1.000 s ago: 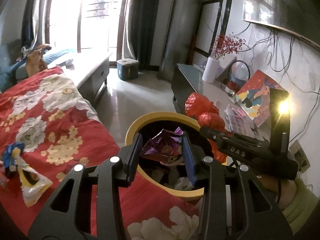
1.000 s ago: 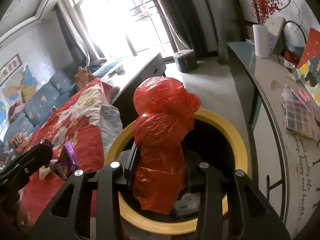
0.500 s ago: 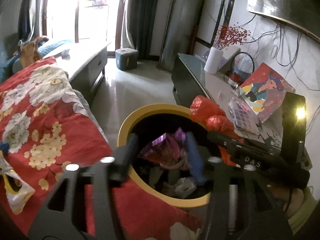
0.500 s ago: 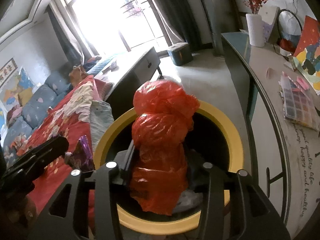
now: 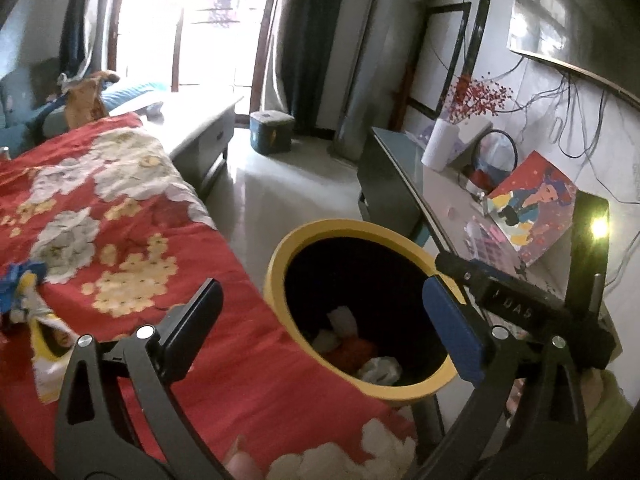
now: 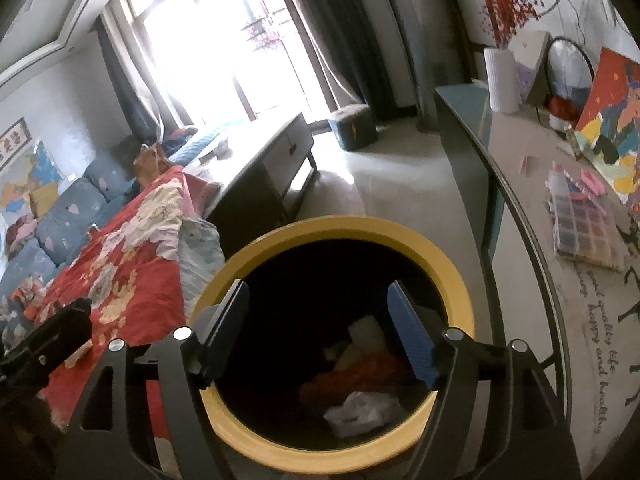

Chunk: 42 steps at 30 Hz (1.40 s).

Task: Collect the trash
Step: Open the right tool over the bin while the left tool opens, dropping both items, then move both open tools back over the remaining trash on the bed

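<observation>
Both pieces of trash have left the jaws since a second ago — the purple foil wrapper from the left gripper point(image 5: 320, 316), the red plastic bag point(image 6: 352, 376) from the right gripper point(image 6: 320, 316). Left jaws are opening, spread wide, nothing between them; one finger hangs over the red floral blanket point(image 5: 120, 216), the other over the bin's far rim. Crumpled blue-and-yellow wrappers point(image 5: 24, 304) lie on the blanket at far left, well apart from the bin. Round yellow-rimmed trash bin with black inside point(image 5: 280, 264) stands between blanket and glass-topped side table point(image 6: 520, 152). Right jaws also opening, empty, poised over the bin mouth — red bag lies at the bottom beside white crumpled paper point(image 6: 360, 408). The wrapper cannot be made out among the bin's contents.
</observation>
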Each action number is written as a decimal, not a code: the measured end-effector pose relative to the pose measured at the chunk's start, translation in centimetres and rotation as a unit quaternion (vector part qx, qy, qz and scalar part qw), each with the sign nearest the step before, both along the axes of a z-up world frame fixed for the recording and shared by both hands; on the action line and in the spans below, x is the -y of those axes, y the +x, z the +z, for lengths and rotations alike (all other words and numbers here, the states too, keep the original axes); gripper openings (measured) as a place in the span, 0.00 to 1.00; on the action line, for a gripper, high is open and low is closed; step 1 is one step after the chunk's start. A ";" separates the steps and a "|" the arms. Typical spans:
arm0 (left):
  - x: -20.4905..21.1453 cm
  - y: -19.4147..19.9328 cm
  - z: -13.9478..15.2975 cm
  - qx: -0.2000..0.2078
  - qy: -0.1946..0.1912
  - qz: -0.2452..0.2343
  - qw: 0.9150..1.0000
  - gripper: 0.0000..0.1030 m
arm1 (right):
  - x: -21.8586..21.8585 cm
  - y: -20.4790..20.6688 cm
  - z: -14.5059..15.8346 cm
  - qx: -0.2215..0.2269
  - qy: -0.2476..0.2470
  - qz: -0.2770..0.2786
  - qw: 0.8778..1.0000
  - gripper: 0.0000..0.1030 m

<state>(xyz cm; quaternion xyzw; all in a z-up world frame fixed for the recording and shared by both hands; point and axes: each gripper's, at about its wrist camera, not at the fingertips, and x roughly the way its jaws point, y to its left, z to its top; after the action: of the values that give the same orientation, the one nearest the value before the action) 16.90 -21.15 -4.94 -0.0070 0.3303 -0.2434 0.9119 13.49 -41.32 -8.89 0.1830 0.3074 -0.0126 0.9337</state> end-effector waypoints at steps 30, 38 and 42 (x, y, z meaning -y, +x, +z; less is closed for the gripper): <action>-10.2 -3.5 3.7 0.053 -0.022 0.125 0.990 0.89 | -8.2 -1.1 4.1 0.048 -0.040 0.091 0.994 0.74; -12.8 -4.0 3.7 0.055 -0.028 0.154 0.986 0.89 | -11.7 -1.6 4.7 0.056 -0.049 0.134 0.988 0.74; -14.1 -4.3 3.8 0.055 -0.034 0.170 0.983 0.89 | -13.2 -1.6 5.0 0.058 -0.053 0.151 0.985 0.74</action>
<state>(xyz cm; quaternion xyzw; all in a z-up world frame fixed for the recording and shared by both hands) 12.58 -7.01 -1.12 -0.0810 0.2649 -0.0963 0.9560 11.90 -28.14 -3.87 0.0852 0.2755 0.1232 0.9496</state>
